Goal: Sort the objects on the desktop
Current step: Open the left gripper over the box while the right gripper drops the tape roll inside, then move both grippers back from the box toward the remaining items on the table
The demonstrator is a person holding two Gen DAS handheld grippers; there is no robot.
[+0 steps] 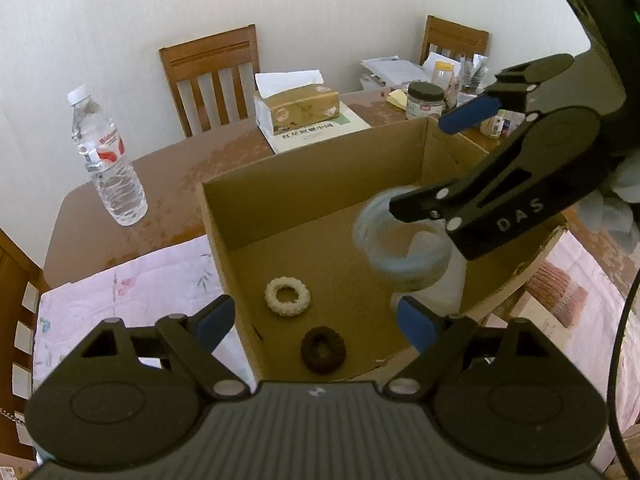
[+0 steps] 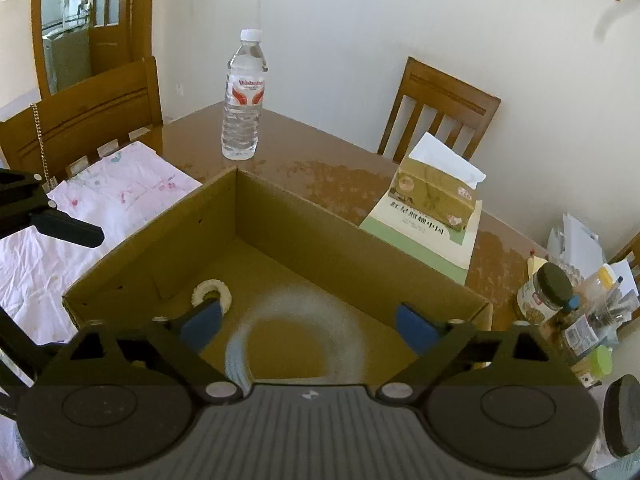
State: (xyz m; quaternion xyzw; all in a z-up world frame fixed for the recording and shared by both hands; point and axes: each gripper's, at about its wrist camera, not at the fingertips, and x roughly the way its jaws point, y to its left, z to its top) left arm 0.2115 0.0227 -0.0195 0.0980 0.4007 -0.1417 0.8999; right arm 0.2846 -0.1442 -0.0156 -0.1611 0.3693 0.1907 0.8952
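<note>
A: The pale ring [image 1: 402,240] in the cardboard box [image 1: 320,168] is smeared by blur, and the right gripper [image 1: 444,160] covers its far edge.

B: In the right wrist view that ring [image 2: 296,316] is cut by the gripper body, and a blue fingertip [image 2: 202,320] hides part of the cream ring [image 2: 212,292].

A: The jars [image 2: 548,292] look too cluttered to tell apart.

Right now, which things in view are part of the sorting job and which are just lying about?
Job:
cardboard box
cream ring
dark ring
blurred pale blue-white ring, under the open right gripper
left gripper, open, empty

Lying about:
water bottle
tissue box on a book
jars
floral cloth
</note>
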